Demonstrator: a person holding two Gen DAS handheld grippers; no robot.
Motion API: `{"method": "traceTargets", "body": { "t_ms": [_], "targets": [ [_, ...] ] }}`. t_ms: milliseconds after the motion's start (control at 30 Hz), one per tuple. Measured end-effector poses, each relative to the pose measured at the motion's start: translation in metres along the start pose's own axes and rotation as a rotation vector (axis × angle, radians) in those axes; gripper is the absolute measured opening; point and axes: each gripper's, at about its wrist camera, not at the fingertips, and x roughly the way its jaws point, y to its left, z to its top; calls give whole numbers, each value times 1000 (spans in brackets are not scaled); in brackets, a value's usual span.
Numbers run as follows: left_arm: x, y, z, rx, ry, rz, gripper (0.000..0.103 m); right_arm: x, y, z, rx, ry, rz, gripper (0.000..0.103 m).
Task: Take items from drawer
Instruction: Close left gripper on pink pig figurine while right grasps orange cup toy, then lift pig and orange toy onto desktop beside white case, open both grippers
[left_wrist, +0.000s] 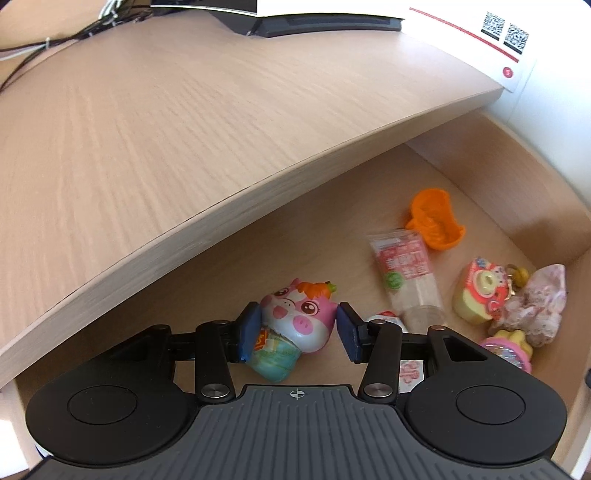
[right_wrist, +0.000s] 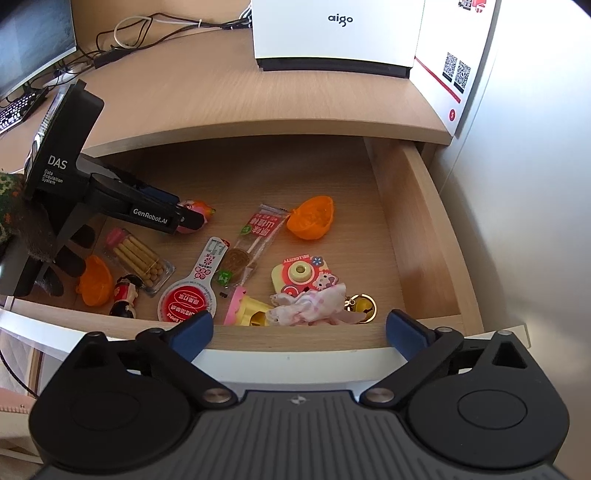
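Left hand-held gripper (left_wrist: 299, 332) is down inside the drawer (right_wrist: 417, 221), its blue pads either side of the pig toy (left_wrist: 295, 317). The left pad presses its side, the right sits at its cheek, so I read it as pinching the toy, ready to lift. The toy is a glossy, squishy pink-and-white pig face with an orange carrot on its head and a teal base. It lies near the drawer's left side, just under the overhanging surface (left_wrist: 147, 147), which likely explains the steep angle in. Right hand-held gripper (right_wrist: 299, 334) hangs spread wide over the drawer's front edge, nothing between its pads, seemingly waiting. Beyond lie a snack packet (right_wrist: 258, 230), an orange cup (right_wrist: 314, 218) and a toy camera (right_wrist: 301, 275).
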Motion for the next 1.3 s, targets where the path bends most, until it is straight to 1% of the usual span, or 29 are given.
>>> {"method": "traceTargets", "body": {
  "t_ms": [100,267,300,333,367,400,533,600,633,667,700,733,767,833,867,900,933,1067,1133,1233,1300],
  "targets": [
    [1,6,-1,-25,-13,-18,52,0,2,-1,-4,-2,0,103],
    [6,22,1,-114,-23,-66,54,0,3,-2,-3,-7,-1,103],
    [9,25,1,-131,-8,-67,56,0,3,-3,-2,-10,-1,103],
    [15,26,1,-142,35,-44,53,0,3,-3,-2,-11,-3,103],
    [12,23,2,-122,14,-26,53,1,3,-4,-1,-12,-4,103],
    [13,22,2,-112,16,-16,53,0,3,-5,5,-12,-5,103],
    [13,22,3,-110,17,-15,53,1,2,-5,9,-7,-7,103],
    [11,21,5,-99,31,-27,52,1,2,-5,-5,-5,1,103],
    [10,21,7,-95,42,-46,51,2,1,-3,-14,5,11,103],
    [6,20,8,-87,52,-69,50,2,0,2,-20,16,19,97],
    [0,18,10,-74,57,-81,50,1,-2,7,-14,16,36,82],
    [-8,15,12,-62,57,-87,49,1,-5,15,1,22,64,76],
    [-18,13,13,-54,48,-88,49,1,-10,24,22,19,87,76],
    [-42,8,14,-64,28,-66,49,6,-16,45,37,2,75,76],
    [-56,5,13,-81,16,-37,49,13,-18,56,29,8,64,76],
    [-70,3,12,-100,1,-15,48,24,-19,66,10,35,52,76],
    [-85,1,7,-119,-16,-10,48,36,-19,76,-14,63,45,76],
    [-133,4,-8,-208,-73,-53,48,89,-14,100,-139,151,-9,76],
    [-145,-1,-16,-241,-79,-41,48,110,-12,108,-174,188,1,76],
    [-157,2,-22,-290,-83,-28,48,140,-11,117,-166,256,16,76],
    [-161,6,-28,-321,-88,-21,48,158,-9,121,-177,296,10,76]
  ]
}}
